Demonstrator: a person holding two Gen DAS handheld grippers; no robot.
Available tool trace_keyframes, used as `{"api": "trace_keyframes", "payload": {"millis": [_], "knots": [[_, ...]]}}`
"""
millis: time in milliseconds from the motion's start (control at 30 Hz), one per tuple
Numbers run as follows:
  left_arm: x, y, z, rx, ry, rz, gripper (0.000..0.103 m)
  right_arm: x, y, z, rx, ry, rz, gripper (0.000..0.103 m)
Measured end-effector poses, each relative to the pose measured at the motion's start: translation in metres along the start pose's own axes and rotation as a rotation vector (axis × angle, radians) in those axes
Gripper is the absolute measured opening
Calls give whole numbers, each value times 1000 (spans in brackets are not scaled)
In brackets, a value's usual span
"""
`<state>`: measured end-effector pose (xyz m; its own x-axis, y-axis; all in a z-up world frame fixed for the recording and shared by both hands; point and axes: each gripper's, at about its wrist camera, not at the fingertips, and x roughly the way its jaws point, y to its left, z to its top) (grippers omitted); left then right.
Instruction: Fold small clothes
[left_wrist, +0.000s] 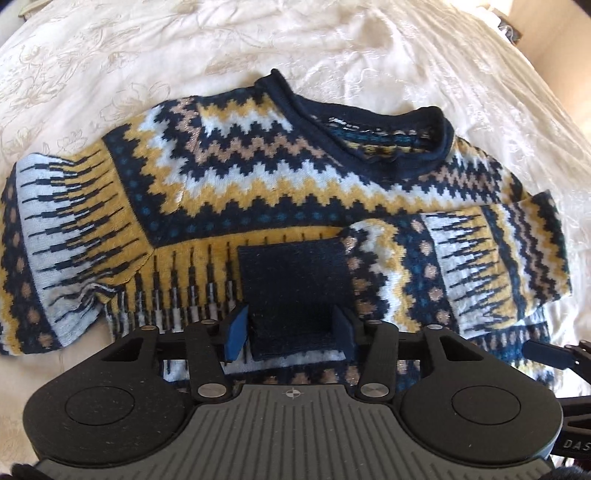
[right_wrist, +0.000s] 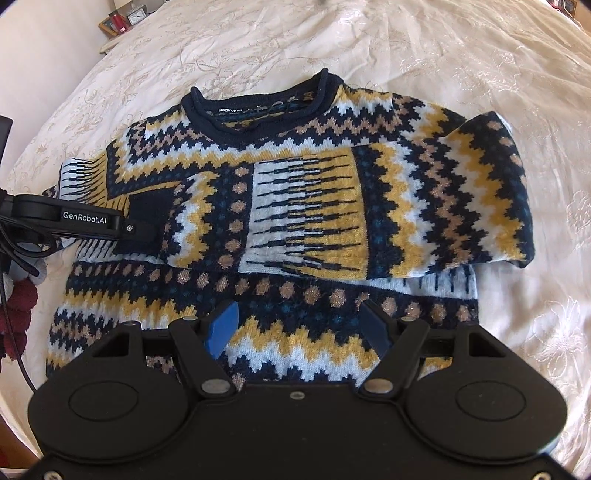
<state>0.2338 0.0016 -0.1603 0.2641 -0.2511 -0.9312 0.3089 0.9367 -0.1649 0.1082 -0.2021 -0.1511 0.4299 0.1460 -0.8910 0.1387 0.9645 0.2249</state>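
Note:
A small navy, yellow and white zigzag-patterned sweater (left_wrist: 280, 177) lies flat on a white bedspread, neck hole away from me; it also shows in the right wrist view (right_wrist: 295, 192). Its right sleeve is folded across the chest. My left gripper (left_wrist: 291, 328) is shut on that sleeve's navy cuff (left_wrist: 293, 280), which also shows in the right wrist view (right_wrist: 149, 221) with the left gripper's fingers on it. My right gripper (right_wrist: 299, 328) is open and empty, hovering over the sweater's lower body. The other sleeve (left_wrist: 55, 251) lies spread out to the left.
The embroidered white bedspread (right_wrist: 480, 74) surrounds the sweater on all sides. A bedside shelf with a clock and red objects (right_wrist: 122, 22) stands at the far left. Cables and a dark red cloth (right_wrist: 14, 314) lie at the left edge.

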Motion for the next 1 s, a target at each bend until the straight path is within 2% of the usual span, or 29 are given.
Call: {"api": "trace_keyframes", "payload": {"millis": [67, 133, 167, 367, 500, 733, 1000], "knots": [[-1, -1, -2, -14, -11, 26, 32, -1, 0, 0, 4, -1, 3, 75], [-5, 0, -2, -31, -17, 39, 11, -2, 0, -1, 7, -2, 4, 75], [-9, 2, -2, -36, -31, 34, 7, -4, 0, -1, 8, -4, 4, 75], [-65, -3, 1, 9, -165, 37, 6, -12, -1, -5, 17, -12, 1, 75], [-99, 6, 8, -7, -242, 74, 6, -18, -3, -6, 31, -19, 6, 75], [-81, 44, 11, -62, -203, 169, 6, -15, -2, -5, 47, -12, 2, 75], [-35, 54, -2, -76, -88, 243, 8, -5, -8, -5, 45, 25, -43, 76]]}}
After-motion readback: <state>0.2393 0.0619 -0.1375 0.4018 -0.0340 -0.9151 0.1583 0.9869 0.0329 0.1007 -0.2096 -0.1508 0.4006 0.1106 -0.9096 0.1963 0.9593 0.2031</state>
